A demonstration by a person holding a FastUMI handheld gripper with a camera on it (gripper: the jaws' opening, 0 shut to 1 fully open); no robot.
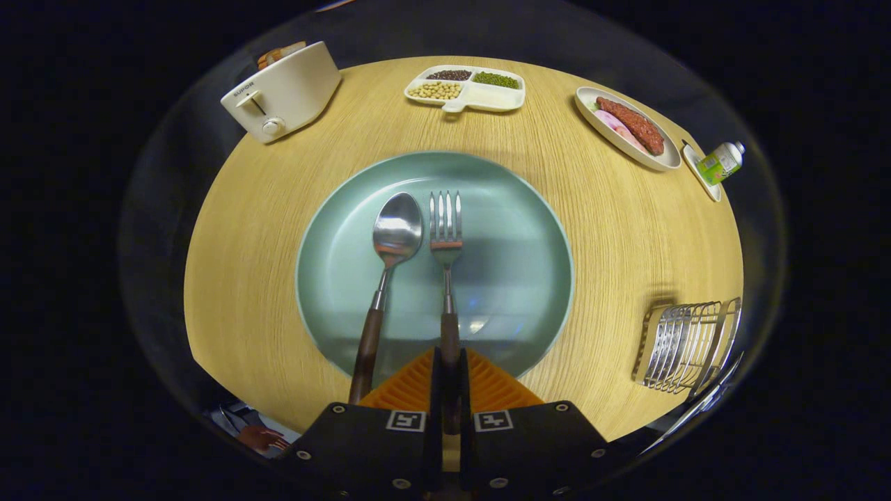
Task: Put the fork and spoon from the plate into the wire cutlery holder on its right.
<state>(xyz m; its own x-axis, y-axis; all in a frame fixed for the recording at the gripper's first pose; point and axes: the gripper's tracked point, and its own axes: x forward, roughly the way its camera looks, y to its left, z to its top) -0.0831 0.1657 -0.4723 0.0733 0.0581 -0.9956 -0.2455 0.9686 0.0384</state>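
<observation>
The hand-held gripper [450,365] sits at the bottom middle of the picture and points straight ahead. Its two fingers [418,383] are almost together. They press on the fork [447,278] handle from both sides, low over the plate.

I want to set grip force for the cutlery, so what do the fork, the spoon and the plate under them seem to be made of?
Fork and spoon: polished metal heads, probably steel, judging by mirror glints; dark brown handles that look like wood. Plate: pale green, smooth glaze with soft reflections, likely ceramic, though melamine is possible. The gripper has its jaws shut on the fork handle.
</observation>
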